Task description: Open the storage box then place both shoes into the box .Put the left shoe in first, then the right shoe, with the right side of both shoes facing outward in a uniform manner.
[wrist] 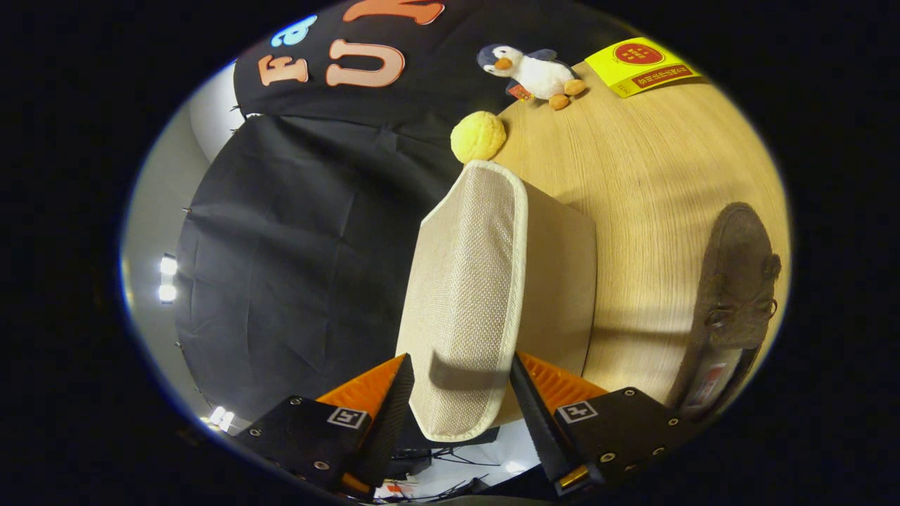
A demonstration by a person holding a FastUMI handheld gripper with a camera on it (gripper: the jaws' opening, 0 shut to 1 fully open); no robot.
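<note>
The beige woven lid [467, 281] of the storage box [559, 281] runs between my fingers, with its white-piped edge and a small pull tab close to the fingertips. My gripper [460, 383] is shut on the lid, and each orange-and-black finger [394, 397] presses on one of its sides. The plain beige wall of the box stands on the wooden table [647, 169] on the right-finger side. A brown suede lace-up shoe [738, 281] lies on the table beyond that wall, apart from the box, its insole opening nearest to me.
A yellow bun-shaped toy [478, 136] sits at the table edge just beyond the lid's far end. Farther off are a penguin plush [534, 70] and a yellow card [640, 65]. Black cloth hangs on the left-finger side.
</note>
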